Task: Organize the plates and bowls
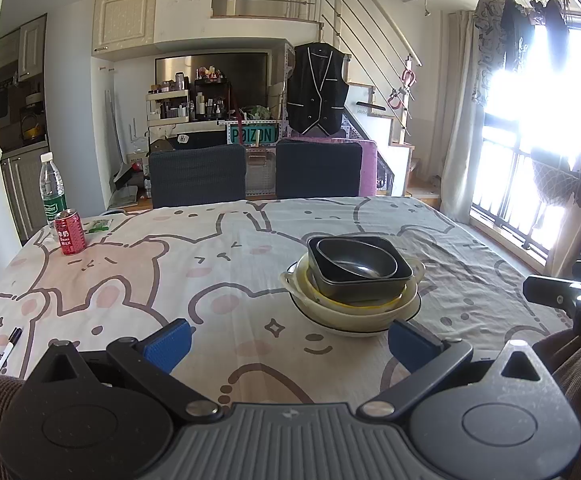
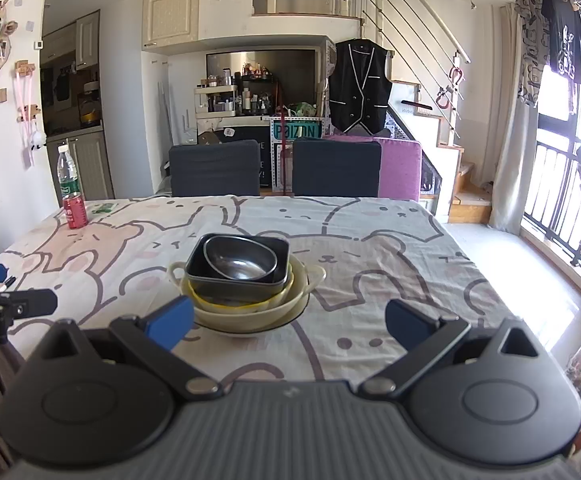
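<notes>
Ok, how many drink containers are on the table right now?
2, both at the table's far left corner: a water bottle and a red can just in front of it. Nothing else like them shows in either view.

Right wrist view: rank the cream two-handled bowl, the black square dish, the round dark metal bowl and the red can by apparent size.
1. Cream two-handled bowl
2. Black square dish
3. Round dark metal bowl
4. Red can, which stands farther from the camera, so its true size is less certain.

Left tool (image 1: 290,344) and right tool (image 2: 288,326), black linkages, blue pads (image 1: 168,344), ribbed grey base, brown ribbed sleeves (image 1: 578,372)
</notes>
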A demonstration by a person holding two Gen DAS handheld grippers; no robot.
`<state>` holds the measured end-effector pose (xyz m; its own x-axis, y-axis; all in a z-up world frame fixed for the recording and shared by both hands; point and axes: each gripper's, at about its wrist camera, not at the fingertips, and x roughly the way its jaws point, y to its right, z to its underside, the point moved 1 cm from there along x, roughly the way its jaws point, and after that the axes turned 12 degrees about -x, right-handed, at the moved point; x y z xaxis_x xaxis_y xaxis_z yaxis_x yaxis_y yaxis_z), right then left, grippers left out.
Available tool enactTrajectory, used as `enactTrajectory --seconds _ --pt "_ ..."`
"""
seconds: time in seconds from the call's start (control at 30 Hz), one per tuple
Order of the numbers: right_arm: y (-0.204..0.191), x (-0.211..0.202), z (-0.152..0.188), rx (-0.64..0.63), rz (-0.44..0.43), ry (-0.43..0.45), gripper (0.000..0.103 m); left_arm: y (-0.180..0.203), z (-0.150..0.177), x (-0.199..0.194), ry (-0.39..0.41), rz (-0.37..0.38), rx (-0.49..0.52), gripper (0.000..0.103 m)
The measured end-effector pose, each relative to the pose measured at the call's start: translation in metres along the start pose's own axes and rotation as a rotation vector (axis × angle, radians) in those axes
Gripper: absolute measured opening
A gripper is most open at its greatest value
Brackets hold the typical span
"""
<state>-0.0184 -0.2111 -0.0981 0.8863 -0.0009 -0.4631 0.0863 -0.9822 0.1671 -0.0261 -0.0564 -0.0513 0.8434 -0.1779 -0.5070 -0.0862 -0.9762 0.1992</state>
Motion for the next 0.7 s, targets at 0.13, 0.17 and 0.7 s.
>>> enactTrajectory --seconds 0.13,0.17,0.7 --pt "0.0000 -0.0001 0.0000 0.001 0.000 0.000 0.103 0.0001 0.0000 0.0001 0.000 0.000 0.000 0.103" --pt "-0.0003 0.0000 0.0001 0.002 0.001 -0.001 0.103 -0.0001 0.0000 0.0000 0.000 0.000 0.000 0.103" --pt "-0.0019 0.0002 0.0000 0.004 0.002 -0.002 0.103 0.0010 0.0007 0.0001 0.000 0.002 0.000 0.103"
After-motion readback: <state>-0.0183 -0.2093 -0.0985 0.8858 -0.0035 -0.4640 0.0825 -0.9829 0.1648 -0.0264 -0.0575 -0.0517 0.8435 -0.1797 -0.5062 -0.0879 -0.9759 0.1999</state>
